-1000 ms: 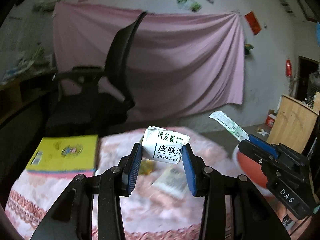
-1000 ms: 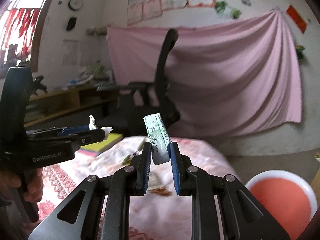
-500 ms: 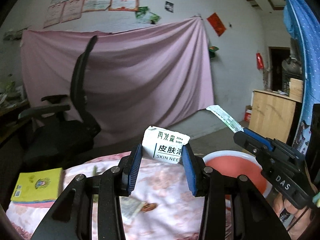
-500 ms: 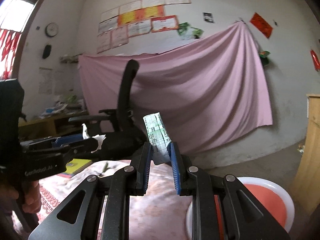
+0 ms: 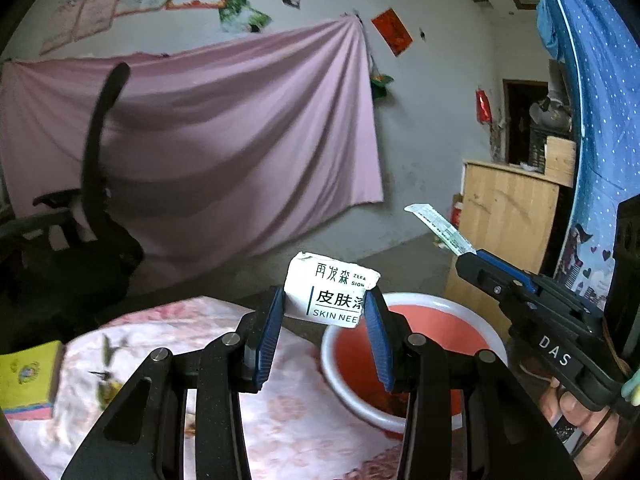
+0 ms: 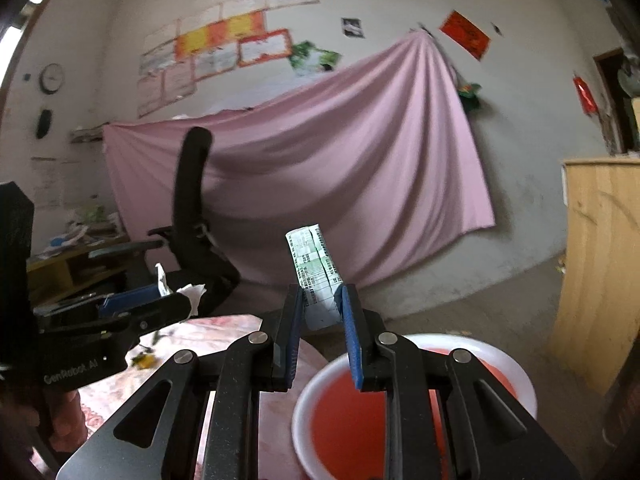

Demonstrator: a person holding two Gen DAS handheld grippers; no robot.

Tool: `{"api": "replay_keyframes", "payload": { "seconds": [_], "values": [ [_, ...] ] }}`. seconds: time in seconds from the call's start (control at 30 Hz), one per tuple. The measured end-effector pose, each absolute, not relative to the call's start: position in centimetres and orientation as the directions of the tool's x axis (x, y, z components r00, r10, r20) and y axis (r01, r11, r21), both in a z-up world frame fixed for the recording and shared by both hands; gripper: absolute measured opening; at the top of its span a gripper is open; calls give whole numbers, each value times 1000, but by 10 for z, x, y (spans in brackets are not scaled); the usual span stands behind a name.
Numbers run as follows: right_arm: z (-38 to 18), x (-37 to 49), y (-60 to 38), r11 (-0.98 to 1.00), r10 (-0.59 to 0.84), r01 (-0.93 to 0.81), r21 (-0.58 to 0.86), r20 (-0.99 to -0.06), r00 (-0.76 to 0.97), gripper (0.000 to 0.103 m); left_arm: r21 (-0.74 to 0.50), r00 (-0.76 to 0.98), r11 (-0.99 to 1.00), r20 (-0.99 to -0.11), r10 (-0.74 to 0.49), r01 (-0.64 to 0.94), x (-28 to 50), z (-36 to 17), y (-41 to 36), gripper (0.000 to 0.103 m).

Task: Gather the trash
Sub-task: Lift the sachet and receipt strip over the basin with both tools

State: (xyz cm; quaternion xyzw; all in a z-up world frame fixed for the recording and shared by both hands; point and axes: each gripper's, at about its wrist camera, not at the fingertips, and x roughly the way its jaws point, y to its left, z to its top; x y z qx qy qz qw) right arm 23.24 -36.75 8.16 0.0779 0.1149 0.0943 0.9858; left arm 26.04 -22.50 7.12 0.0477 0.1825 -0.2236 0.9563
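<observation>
My left gripper [image 5: 323,309] is shut on a white torn carton piece [image 5: 331,291] printed "SKIN NEE", held in the air above the table's right edge. My right gripper [image 6: 320,307] is shut on a folded green-and-white paper strip [image 6: 316,276]; it also shows in the left wrist view [image 5: 440,229]. A red basin with a white rim [image 5: 424,344] stands below and to the right of the table, under both grippers; it also shows in the right wrist view [image 6: 400,408]. The left gripper shows at the left of the right wrist view [image 6: 168,304].
The table wears a pink floral cloth [image 5: 168,360] with small scraps [image 5: 106,376] and a yellow book [image 5: 24,376] at the left. A black office chair [image 5: 92,216] stands behind it. A wooden cabinet [image 5: 512,216] stands at the right.
Both grippers have swung to the right with their trash still held. The red basin has come into view beneath them; the table and book have slid to the left.
</observation>
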Motion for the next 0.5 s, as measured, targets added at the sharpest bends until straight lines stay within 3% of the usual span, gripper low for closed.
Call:
{"api": "replay_keyframes", "payload": {
  "seconds": [0.2, 0.5],
  "values": [
    [62, 250, -390, 973, 147, -72, 222, -346, 927, 20, 10, 786, 878, -451, -422, 478, 277, 60, -255, 36],
    [51, 257, -414, 962, 121, 1, 272, -432, 894, 20, -77, 712, 870, -542, -446, 486, 294, 44, -272, 36]
  ]
}}
